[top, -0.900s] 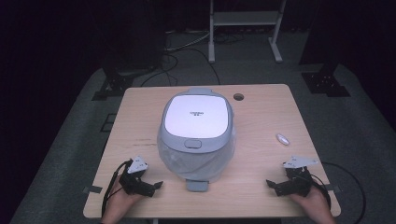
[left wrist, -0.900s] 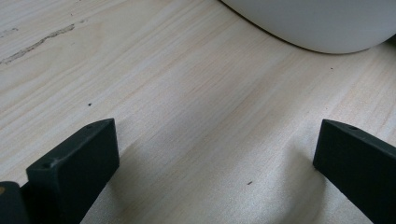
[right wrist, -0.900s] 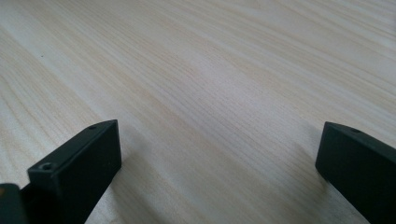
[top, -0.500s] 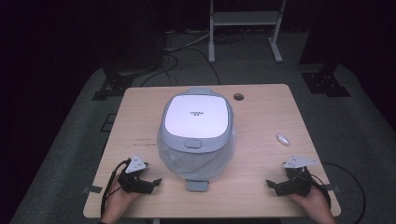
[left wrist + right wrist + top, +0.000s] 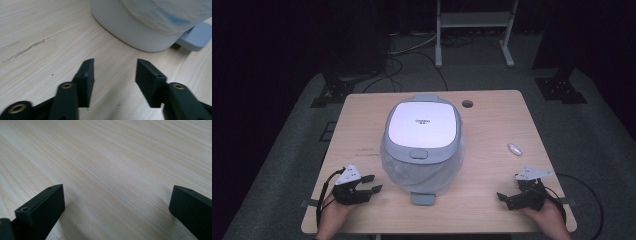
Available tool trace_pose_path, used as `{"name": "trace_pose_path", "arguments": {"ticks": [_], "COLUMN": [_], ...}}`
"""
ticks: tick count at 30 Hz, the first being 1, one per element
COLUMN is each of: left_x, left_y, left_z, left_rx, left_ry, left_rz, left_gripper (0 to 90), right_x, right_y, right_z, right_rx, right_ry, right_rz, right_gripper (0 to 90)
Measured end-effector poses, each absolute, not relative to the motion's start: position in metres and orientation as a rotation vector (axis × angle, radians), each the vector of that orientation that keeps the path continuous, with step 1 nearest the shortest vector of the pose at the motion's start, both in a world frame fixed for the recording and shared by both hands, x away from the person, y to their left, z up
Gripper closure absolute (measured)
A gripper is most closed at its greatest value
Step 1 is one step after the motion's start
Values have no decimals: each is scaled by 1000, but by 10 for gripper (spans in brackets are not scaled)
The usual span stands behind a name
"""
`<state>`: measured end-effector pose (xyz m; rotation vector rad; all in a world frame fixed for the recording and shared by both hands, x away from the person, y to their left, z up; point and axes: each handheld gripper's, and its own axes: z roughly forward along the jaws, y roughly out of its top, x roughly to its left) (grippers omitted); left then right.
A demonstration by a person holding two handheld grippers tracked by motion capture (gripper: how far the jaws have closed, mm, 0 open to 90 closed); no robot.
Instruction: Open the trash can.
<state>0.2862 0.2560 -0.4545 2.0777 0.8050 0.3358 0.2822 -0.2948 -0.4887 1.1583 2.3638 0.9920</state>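
My left gripper rests low at the table's near left corner, jaws parted and empty, aimed at the rice cooker mid-table, lid print too small to read; my right gripper rests near right, jaws wide, empty.

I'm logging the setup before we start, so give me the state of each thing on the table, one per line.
Rice cooker: lid shut, upright, wrapped in clear plastic.
Small white object: lying flat on the table, untouched.
Left gripper: open, nothing between the jaws, near the cooker's base.
Right gripper: wide open, nothing between the jaws, low over bare wood.
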Motion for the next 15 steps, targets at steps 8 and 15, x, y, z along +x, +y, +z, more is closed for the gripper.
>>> {"name": "trace_pose_path", "arguments": {"ticks": [8, 15], "left_x": [285, 284], "left_y": [256, 257], "left_z": [-441, -425], "left_rx": [2066, 2048], "left_ry": [822, 829], "left_rz": [311, 264], "left_gripper": [742, 900], "right_x": [282, 282], "right_y": [-295, -295], "right_z": [-489, -489], "right_rx": [1157, 1157], "right_ry": [2364, 2364], "right_rz": [992, 991], "right_gripper": [0, 0]}}
